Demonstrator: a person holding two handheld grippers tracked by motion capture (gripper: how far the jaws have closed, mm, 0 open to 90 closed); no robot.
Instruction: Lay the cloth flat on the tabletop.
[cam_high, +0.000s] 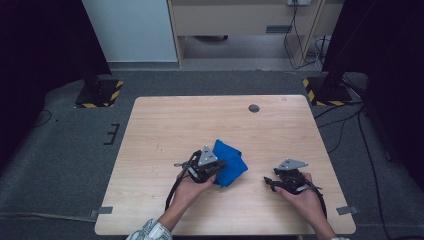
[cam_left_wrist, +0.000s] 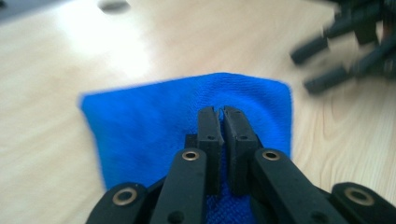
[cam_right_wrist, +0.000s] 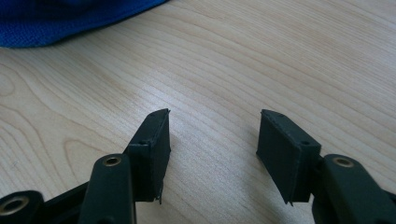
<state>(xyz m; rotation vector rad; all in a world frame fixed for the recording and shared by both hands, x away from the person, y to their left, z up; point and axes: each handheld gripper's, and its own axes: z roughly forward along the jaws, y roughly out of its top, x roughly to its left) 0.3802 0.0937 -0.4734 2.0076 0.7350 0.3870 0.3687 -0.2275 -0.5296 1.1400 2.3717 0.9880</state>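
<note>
While the blue folded microfibre cloth (cam_high: 229, 168) lies on the light wooden worktop (cam_high: 165, 130), a bit right of centre and toward the person's side, the left hand-held gripper (cam_high: 218, 165) sits right on its near-left edge. From the left gripper view the jaws are pinched almost together, with blue fabric (cam_left_wrist: 187, 116) bunched up between and under the pads, so this reads as a grip on the cloth. Cloth already looks doubled over into a compact, roughly square packet, edges not perfectly lined up; judging by that, most of the folding is done, and one more fold or a tidy-up seems left. Right hand-held gripper (cam_high: 269, 183) rests well apart from the cloth, over bare worktop at the right. Its own view shows the two black jaws spread with nothing between them (cam_right_wrist: 212, 140), just wood grain, and a blue corner of the cloth (cam_right_wrist: 56, 18) at top left. Likely next: the left lifts or drags the pinched edge, and the right comes in to take another corner. Small dark round hole (cam_high: 254, 108) sits near the far edge, unrelated.
</note>
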